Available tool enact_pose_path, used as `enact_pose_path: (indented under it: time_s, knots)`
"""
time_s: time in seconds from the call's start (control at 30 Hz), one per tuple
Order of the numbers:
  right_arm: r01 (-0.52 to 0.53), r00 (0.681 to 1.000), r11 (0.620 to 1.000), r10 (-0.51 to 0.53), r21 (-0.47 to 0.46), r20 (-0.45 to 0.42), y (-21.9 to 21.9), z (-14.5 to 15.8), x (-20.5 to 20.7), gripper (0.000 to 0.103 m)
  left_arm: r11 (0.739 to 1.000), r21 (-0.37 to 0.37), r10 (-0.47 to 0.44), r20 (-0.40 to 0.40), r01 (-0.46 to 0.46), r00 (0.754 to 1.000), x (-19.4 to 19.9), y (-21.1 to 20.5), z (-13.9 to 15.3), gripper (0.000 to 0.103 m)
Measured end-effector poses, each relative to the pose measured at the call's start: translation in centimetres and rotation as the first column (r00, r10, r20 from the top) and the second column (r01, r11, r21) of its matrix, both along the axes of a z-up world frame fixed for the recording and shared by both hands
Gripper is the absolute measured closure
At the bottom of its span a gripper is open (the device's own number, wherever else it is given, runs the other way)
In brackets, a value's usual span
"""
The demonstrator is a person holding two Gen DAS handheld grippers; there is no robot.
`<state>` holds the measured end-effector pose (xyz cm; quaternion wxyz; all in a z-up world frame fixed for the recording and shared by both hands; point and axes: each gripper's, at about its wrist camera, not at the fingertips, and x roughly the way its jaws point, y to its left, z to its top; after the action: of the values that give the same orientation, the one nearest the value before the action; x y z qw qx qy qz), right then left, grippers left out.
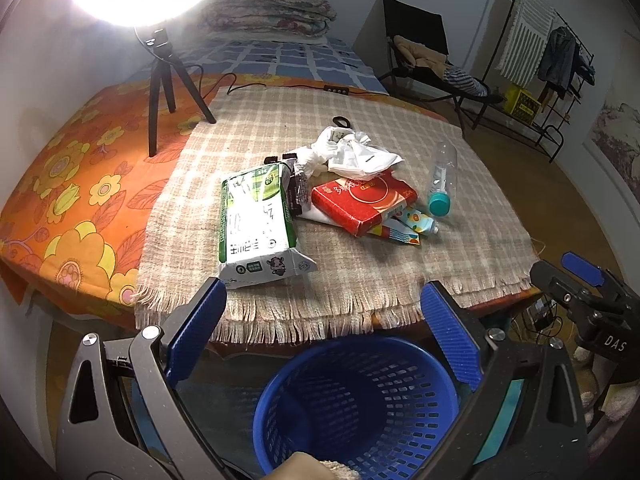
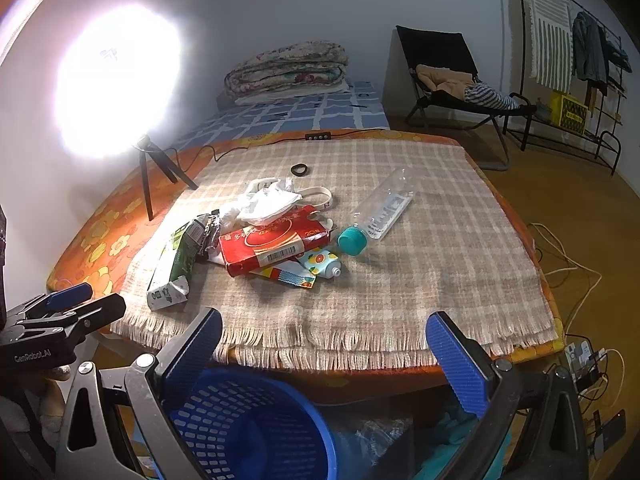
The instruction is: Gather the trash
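Trash lies on a checked cloth: a green and white milk carton, a red box, crumpled white paper, a clear bottle with a teal cap, a small colourful tube and a dark wrapper. A blue mesh basket stands on the floor below the table edge. My left gripper is open and empty above the basket. My right gripper is open and empty at the table's near edge.
A ring light on a tripod stands at the table's back left. A small black ring lies behind the trash. Cables and a power strip lie on the floor at right. A folding chair and clothes rack stand behind.
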<state>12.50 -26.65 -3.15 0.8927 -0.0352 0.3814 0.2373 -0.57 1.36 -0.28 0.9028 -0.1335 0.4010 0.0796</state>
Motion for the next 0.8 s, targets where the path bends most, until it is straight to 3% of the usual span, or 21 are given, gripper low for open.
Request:
enact_pose_path:
  time_s: [0.8]
  knots:
    - [0.002, 1.000, 1.000, -0.002, 0.008, -0.019, -0.08, -0.56, 0.06, 0.000, 1.000, -0.004, -0.002, -0.007, 0.002, 1.000, 0.02, 0.02, -0.37, 0.004]
